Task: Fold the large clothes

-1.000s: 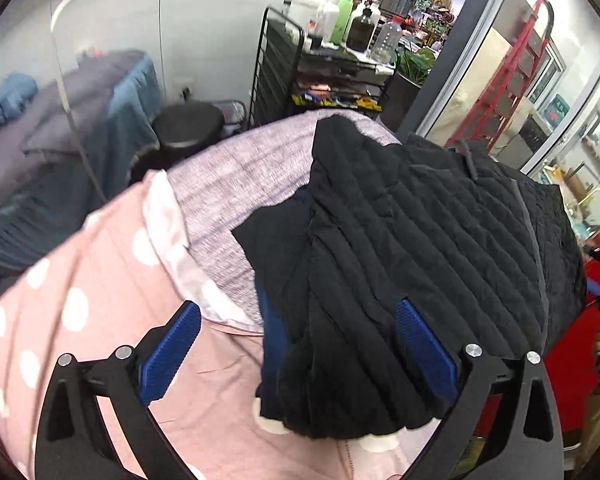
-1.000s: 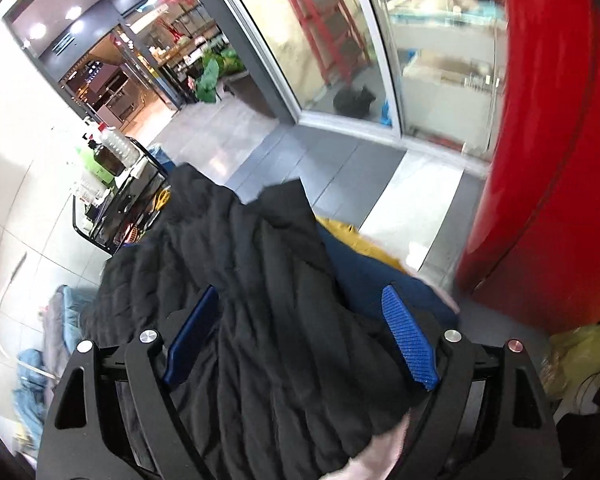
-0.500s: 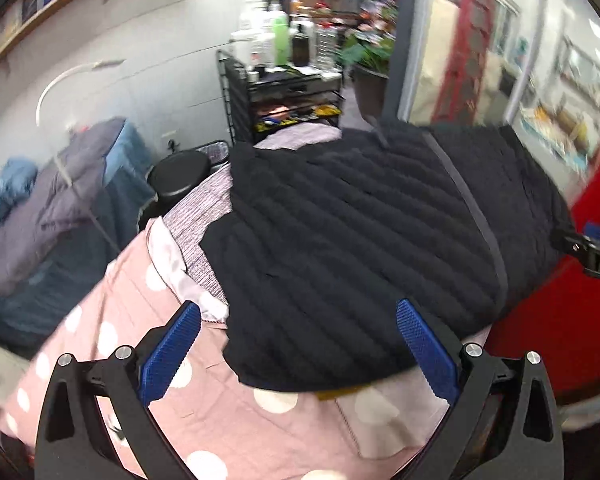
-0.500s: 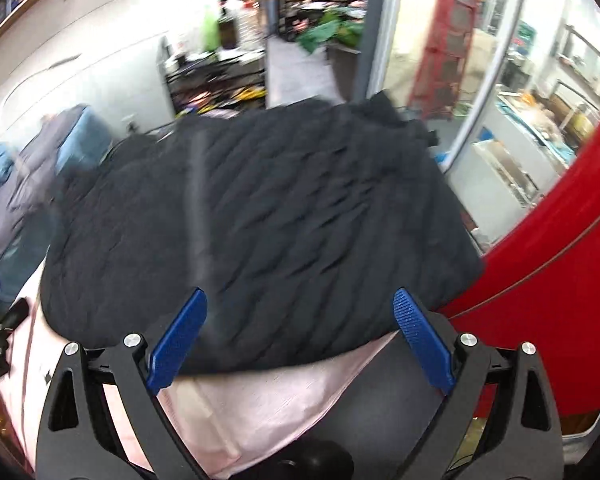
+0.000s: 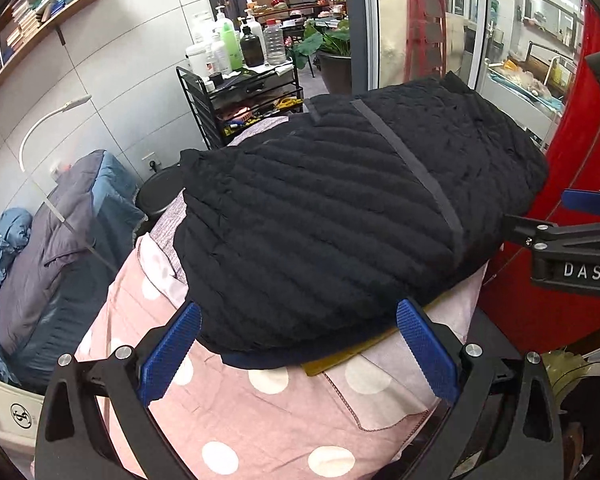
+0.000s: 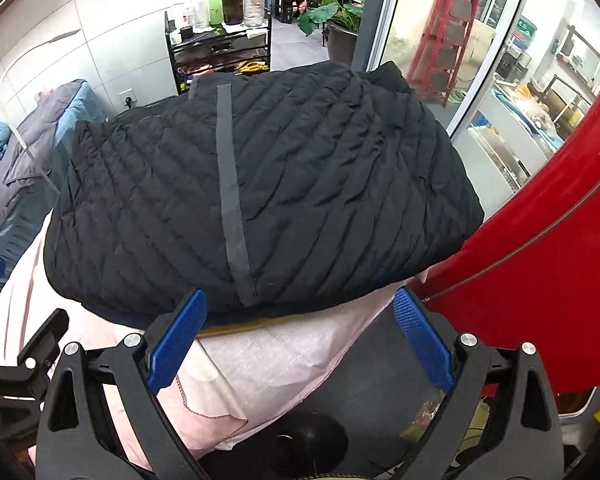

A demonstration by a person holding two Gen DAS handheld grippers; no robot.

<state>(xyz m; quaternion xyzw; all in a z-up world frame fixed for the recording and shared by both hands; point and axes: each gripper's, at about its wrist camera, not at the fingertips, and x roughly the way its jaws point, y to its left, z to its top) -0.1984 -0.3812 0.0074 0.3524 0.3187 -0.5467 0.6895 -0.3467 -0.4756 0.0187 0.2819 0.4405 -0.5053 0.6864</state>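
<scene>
lying folded on a pink dotted cover (image 5: 268, 412), black quilted jacket (image 5: 340, 216), ribs running slantwise, grey strip (image 6: 230, 184) down its top. resting on a thin stack: dark blue and mustard edges (image 5: 340, 356) poking out below its near hem. pale lining of the cover hanging off the near corner in the right wrist view. behind, red panel (image 6: 540, 240) at right, glass door, black wire rack (image 5: 236, 104) loaded with bottles, grey-blue bedding (image 5: 48, 232) heaped at left, white gooseneck lamp (image 5: 48, 120) over it.

hovering at the near hem, left gripper (image 5: 298, 352), blue pads (image 5: 168, 354) spread wide, nothing between them, tips just at the jacket's edge. same on the other side: right gripper (image 6: 298, 340), pads (image 6: 422, 344) wide apart, holding nothing, tips near the hem. showing at the right edge of the left view, the right gripper's side, just beside the jacket's end.
</scene>
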